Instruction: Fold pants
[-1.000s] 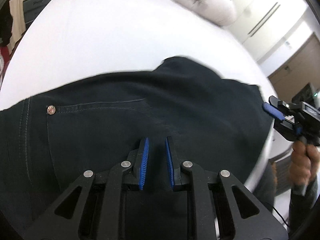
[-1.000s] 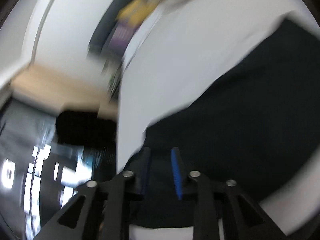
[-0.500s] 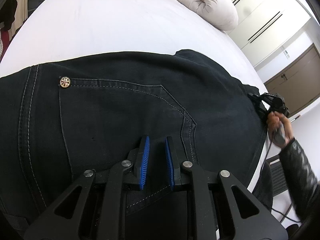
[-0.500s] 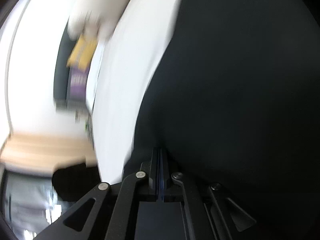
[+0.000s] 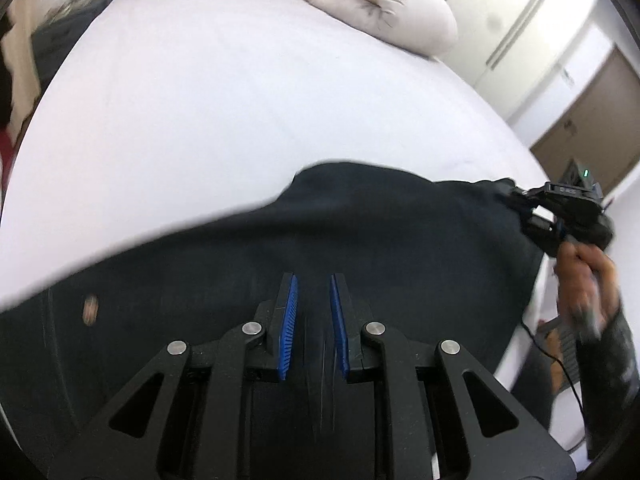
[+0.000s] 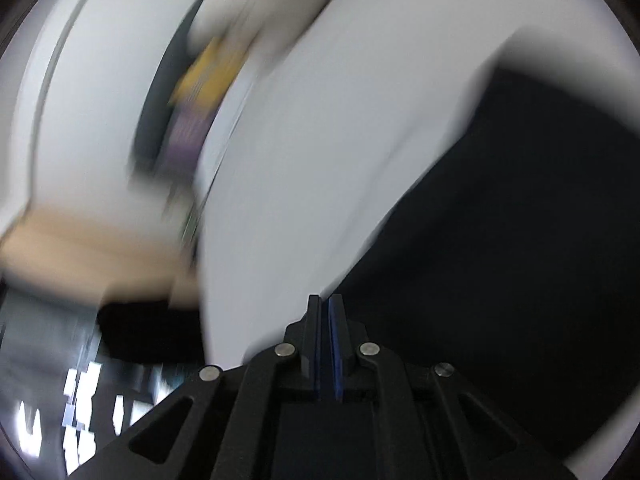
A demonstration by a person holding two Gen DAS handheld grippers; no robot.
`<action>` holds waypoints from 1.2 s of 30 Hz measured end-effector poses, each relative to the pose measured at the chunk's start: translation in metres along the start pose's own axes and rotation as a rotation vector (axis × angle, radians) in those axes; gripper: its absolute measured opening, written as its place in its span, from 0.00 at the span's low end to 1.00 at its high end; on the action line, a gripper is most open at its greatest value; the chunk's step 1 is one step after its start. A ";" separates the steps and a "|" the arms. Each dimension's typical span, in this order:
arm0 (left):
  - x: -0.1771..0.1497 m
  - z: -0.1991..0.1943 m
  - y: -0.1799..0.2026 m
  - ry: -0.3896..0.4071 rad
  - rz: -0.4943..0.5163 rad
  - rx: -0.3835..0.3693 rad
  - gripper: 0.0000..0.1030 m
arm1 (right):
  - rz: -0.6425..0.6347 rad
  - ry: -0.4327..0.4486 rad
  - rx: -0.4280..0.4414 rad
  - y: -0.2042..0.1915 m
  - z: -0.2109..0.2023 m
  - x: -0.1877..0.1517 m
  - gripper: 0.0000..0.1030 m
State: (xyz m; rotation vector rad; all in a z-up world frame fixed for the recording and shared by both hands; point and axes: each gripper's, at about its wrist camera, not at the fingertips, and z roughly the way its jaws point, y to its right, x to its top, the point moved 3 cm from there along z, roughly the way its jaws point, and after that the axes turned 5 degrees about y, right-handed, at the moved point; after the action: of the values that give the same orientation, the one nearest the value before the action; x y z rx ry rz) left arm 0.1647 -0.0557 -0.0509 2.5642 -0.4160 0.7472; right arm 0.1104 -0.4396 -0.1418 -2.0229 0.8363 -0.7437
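Dark navy pants (image 5: 400,232) lie on a white bed (image 5: 200,120), with a metal button (image 5: 90,308) at the left. My left gripper (image 5: 312,280) hovers over the waist part with its blue pads a narrow gap apart and dark cloth between them. My right gripper (image 6: 325,300) is shut on the pants' edge (image 6: 500,260); in the left wrist view the right gripper (image 5: 532,216) holds the far right corner, a hand behind it.
A rolled pale duvet (image 5: 376,4) lies at the bed's far end. White wardrobe doors (image 5: 512,40) and a brown door (image 5: 592,120) stand at the right. The right wrist view is blurred; the bed's edge and a dark floor (image 6: 80,400) show at the left.
The right gripper, open one second ago, closed on the pants' edge and is lifting it. The pants have shifted down in the left view. The left jaws keep the same gap.
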 end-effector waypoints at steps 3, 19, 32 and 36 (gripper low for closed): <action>0.006 0.016 -0.019 -0.028 -0.044 0.054 0.16 | -0.074 -0.213 0.095 -0.061 0.092 -0.058 0.07; -0.035 -0.047 -0.082 0.123 -0.215 0.082 0.16 | 0.062 0.008 0.009 -0.023 0.046 -0.035 0.07; -0.077 -0.037 -0.051 0.059 -0.152 0.172 0.16 | 0.156 0.166 -0.049 0.069 -0.037 -0.068 0.00; -0.079 -0.038 -0.043 0.051 -0.152 0.182 0.16 | 0.246 0.415 -0.161 0.127 -0.126 -0.021 0.00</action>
State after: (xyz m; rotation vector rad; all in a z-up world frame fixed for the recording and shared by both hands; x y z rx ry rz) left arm 0.1011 0.0126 -0.0807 2.7006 -0.1395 0.8262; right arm -0.0327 -0.5383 -0.1901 -1.8809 1.3953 -0.9948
